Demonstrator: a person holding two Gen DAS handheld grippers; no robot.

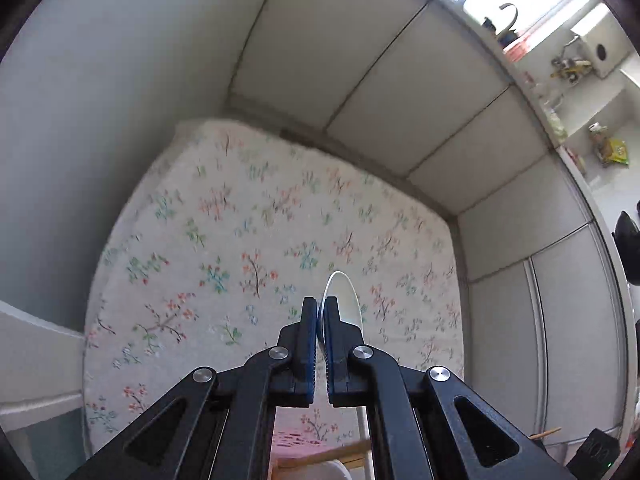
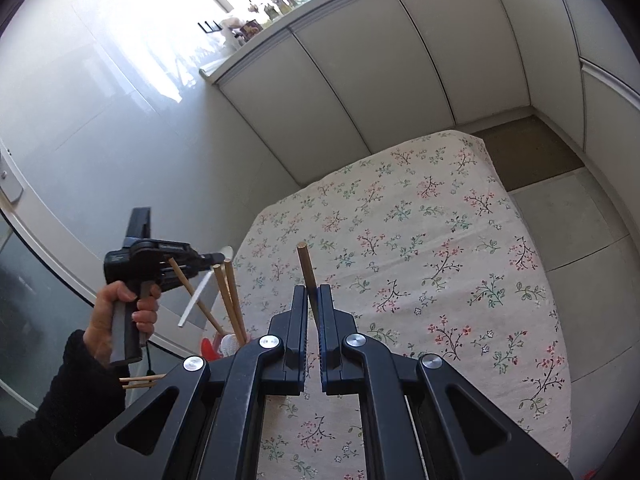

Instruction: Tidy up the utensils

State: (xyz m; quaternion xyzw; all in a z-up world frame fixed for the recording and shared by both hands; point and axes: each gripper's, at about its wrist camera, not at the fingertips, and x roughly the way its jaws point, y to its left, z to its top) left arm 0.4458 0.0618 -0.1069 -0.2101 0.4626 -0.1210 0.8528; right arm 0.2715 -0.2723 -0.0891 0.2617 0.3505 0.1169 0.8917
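Observation:
My left gripper (image 1: pixel 319 305) is shut on a white plastic spoon (image 1: pixel 343 298), its bowl sticking up past the fingertips, held in the air over the floral tablecloth (image 1: pixel 240 240). The right wrist view shows that gripper (image 2: pixel 218 257) at the left, with the spoon's handle (image 2: pixel 198 298) slanting down. My right gripper (image 2: pixel 314 293) is shut on a wooden chopstick (image 2: pixel 306 268) that points upward above the tablecloth (image 2: pixel 440 260). Several more wooden chopsticks (image 2: pixel 230 300) stand at the lower left, beside something red and white (image 2: pixel 218 346) that is mostly hidden.
White cabinet doors (image 2: pixel 360 60) run behind the table. A windowsill with small items (image 2: pixel 272 4) lies above them. Two chopstick ends (image 2: pixel 144 381) poke out at the lower left. A grey tiled floor (image 2: pixel 580 220) lies to the right of the table.

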